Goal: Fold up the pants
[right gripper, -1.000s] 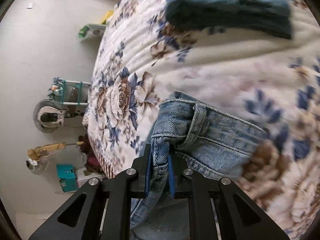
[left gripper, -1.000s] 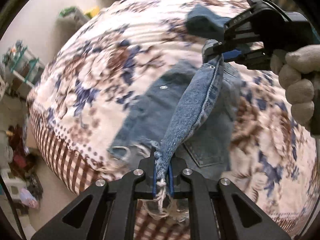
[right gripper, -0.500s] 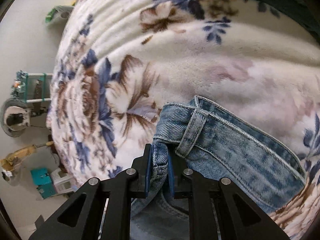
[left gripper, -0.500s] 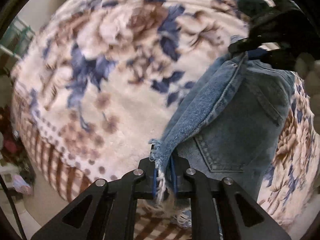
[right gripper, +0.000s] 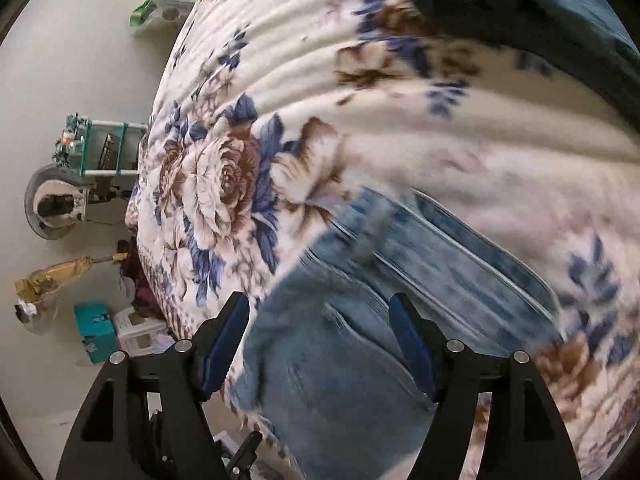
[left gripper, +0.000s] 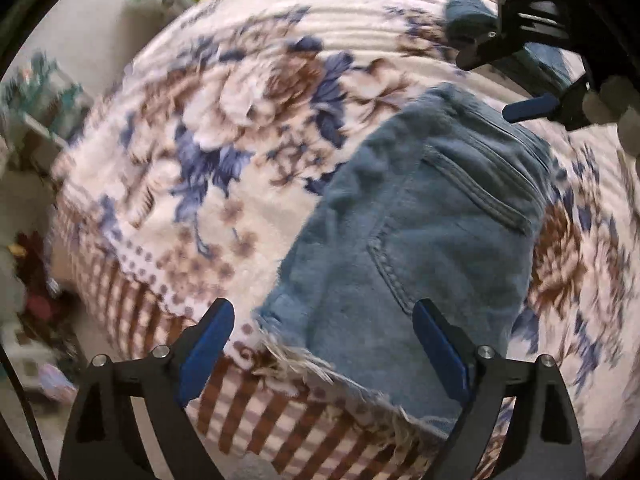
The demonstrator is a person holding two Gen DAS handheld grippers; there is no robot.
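Light blue denim pants point(left gripper: 416, 248) lie folded on the floral blanket point(left gripper: 248, 120), back pocket up, frayed hem at the bed's near edge. My left gripper point(left gripper: 324, 336) is open and empty just above the hem end. My right gripper point(right gripper: 320, 328) is open and empty above the waistband end of the pants point(right gripper: 360, 352). It also shows in the left wrist view point(left gripper: 500, 80) at the top right, jaws apart, just beyond the waistband.
A dark blue folded garment point(right gripper: 520, 12) lies farther up the blanket; it also shows in the left wrist view point(left gripper: 468, 16). Beside the bed are a teal rack point(right gripper: 104, 148), a fan point(right gripper: 56, 204), a teal box point(right gripper: 96, 332) and floor clutter.
Both grippers have opened and let go of the pants. The pants now lie flat and folded on the blanket. Both grippers have drawn back slightly.
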